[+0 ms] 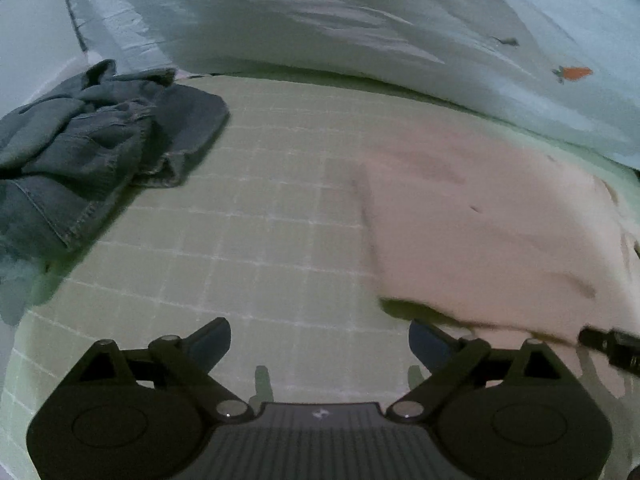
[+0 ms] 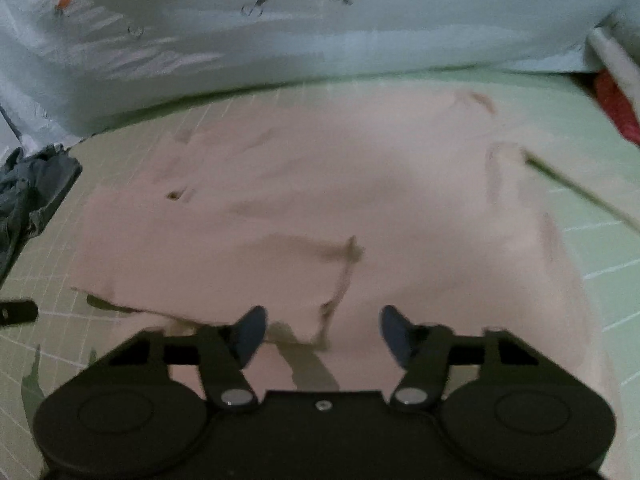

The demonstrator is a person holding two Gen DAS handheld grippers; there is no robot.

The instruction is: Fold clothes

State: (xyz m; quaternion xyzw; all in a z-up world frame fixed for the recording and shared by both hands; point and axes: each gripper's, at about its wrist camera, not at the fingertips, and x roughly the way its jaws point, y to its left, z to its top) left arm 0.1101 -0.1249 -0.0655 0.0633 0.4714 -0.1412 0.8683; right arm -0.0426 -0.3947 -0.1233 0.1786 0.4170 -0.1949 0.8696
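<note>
A pale pink garment point(image 2: 320, 208) lies spread flat on the green grid mat point(image 2: 600, 248); in the left wrist view it lies at the right point(image 1: 500, 232). My right gripper point(image 2: 320, 332) is open and empty, hovering over the garment's near edge, where a fold of cloth sticks up between the fingers. My left gripper point(image 1: 320, 340) is open and empty over bare mat point(image 1: 260, 200), just left of the garment's near corner. The right gripper's tip shows at the right edge of the left wrist view point(image 1: 612, 344).
A crumpled pile of blue denim point(image 1: 92, 148) lies at the far left of the mat; it also shows in the right wrist view point(image 2: 32, 188). A light blue quilt with carrot prints point(image 2: 320, 32) runs along the back. Something red point(image 2: 616, 108) sits at the far right.
</note>
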